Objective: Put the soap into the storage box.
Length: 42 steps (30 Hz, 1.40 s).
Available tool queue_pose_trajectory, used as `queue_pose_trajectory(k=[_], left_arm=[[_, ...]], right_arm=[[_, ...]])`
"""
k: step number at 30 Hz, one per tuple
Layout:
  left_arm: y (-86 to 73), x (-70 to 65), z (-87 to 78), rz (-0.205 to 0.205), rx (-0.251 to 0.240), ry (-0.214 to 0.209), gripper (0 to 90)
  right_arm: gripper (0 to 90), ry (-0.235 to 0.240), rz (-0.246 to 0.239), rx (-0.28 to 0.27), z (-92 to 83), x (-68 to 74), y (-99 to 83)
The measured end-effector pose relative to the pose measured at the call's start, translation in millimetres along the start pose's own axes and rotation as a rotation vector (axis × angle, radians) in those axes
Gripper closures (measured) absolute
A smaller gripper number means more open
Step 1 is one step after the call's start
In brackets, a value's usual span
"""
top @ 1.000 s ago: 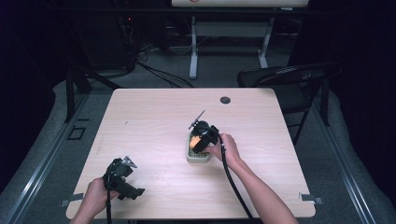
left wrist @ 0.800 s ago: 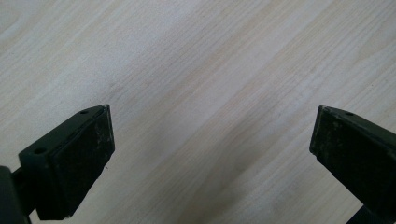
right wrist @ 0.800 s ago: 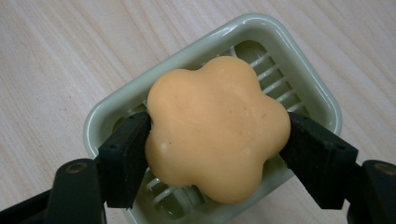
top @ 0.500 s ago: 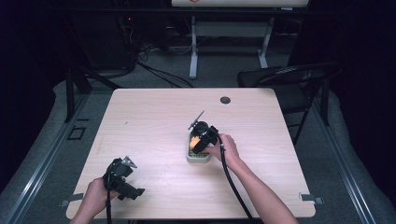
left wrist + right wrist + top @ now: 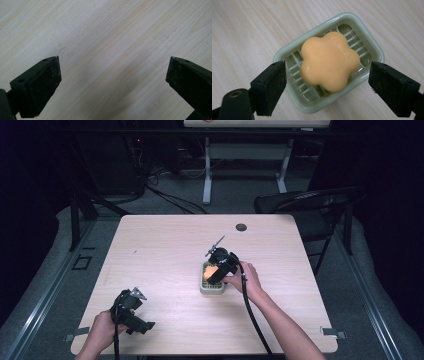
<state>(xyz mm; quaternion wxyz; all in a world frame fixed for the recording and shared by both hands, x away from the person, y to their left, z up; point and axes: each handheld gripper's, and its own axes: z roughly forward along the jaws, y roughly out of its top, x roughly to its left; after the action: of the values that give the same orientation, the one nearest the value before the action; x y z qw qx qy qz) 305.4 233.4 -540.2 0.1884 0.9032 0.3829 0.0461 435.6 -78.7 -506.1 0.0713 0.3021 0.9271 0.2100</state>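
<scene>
Hovering over the pale green soap dish [image 5: 329, 62], right tongs [image 5: 327, 85] are spread wide, jaws flanking the dish without touching it. Orange flower-shaped soap [image 5: 329, 62] sits on the dish's slatted floor, mid-tabletop [image 5: 165, 250], just right of centre. Left tongs [image 5: 112, 82] are spread too, over bare wood near the front-left corner. No readable brand, label or writing on soap or dish.

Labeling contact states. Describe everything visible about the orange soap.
The soap is a matte orange bar shaped like a five-lobed flower, smooth and whole. It lies flat on the slatted floor of the pale green dish, one lobe reaching the near rim. The right gripper hangs above it, jaws open on either side, not touching.
</scene>
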Motion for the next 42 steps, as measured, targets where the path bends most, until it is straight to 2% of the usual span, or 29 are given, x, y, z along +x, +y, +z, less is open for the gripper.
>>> queue_pose_trajectory(k=[2, 11, 26, 33, 36, 38, 42], left_arm=[[0.0, -0.2, 0.1, -0.001, 0.000, 0.002, 0.1], [0.2, -0.3, -0.1, -0.002, 0.001, 0.003, 0.1], [0.5, -0.6, -0.2, -0.001, 0.002, 0.005, 0.1], [0.5, -0.7, -0.2, -0.001, 0.003, 0.006, 0.1], [0.2, -0.9, -0.3, -0.004, 0.001, 0.006, 0.1], [0.1, -0.5, -0.3, -0.004, 0.002, 0.005, 0.1], [0.6, -1.2, -0.2, 0.001, 0.002, 0.006, 0.1]], right_arm=[[13.7, 0.007, -0.002, -0.014, -6.2, 0.5, -2.4], [9.6, 0.014, -0.031, 0.004, -34.1, 6.0, -21.5], [8.7, -0.014, -0.035, 0.041, -56.7, 8.4, -71.8], [8.7, -0.034, -0.008, 0.059, -65.0, 5.1, -102.4], [13.0, -0.042, -0.017, 0.077, -68.5, 5.8, -119.9], [12.8, -0.058, -0.016, 0.086, -70.1, 6.0, -128.9], [12.7, -0.042, 0.034, 0.098, -67.1, 5.3, -156.6]])
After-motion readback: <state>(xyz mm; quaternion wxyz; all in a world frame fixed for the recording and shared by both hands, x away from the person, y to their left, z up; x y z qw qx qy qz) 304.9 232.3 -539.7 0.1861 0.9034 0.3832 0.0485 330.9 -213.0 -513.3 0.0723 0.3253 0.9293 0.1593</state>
